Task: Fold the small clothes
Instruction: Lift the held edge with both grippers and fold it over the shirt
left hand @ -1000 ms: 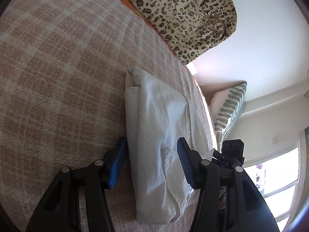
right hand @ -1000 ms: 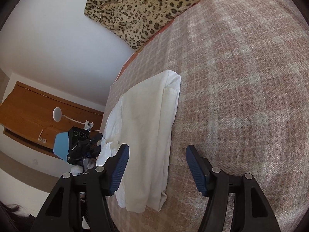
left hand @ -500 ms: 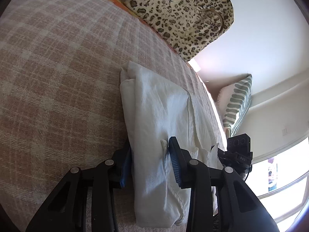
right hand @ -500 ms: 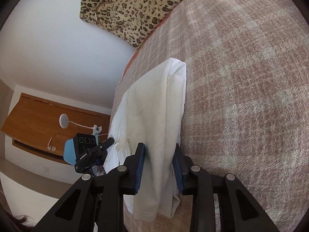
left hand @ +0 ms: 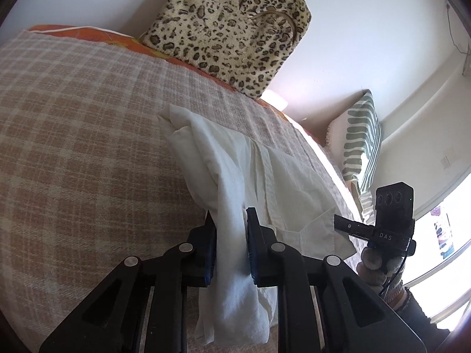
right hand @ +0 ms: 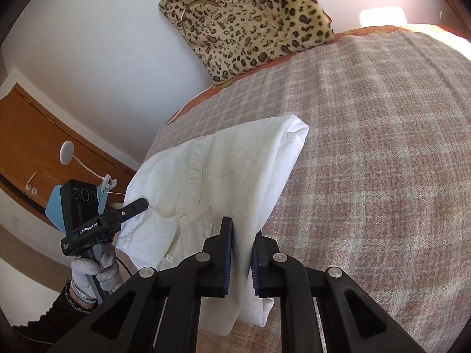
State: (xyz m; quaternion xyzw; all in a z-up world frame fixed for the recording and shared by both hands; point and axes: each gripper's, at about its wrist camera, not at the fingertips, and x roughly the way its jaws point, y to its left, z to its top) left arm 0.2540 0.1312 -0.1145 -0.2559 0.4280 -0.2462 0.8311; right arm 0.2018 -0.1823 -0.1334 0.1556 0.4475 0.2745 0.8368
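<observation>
A white folded garment [left hand: 235, 176] lies on a pink and beige checked bed cover [left hand: 73, 135]. My left gripper [left hand: 229, 217] is shut on its near left edge and holds that edge lifted off the bed. My right gripper [right hand: 243, 229] is shut on the near right edge of the same garment [right hand: 229, 164], also lifted. The far end of the garment rests on the bed. Each gripper shows in the other's view, the right one [left hand: 347, 225] and the left one [right hand: 135, 209].
A leopard-print bag [left hand: 229, 29] leans on the white wall at the head of the bed. A green striped pillow [left hand: 360, 141] lies at the right. A wooden cabinet [right hand: 35, 144] with a white lamp [right hand: 67, 153] stands at the left. A window [left hand: 441, 235] is at the right.
Both grippers closed on the near edges of the garment and raised them off the bed. The near half of the garment now hangs between them.
</observation>
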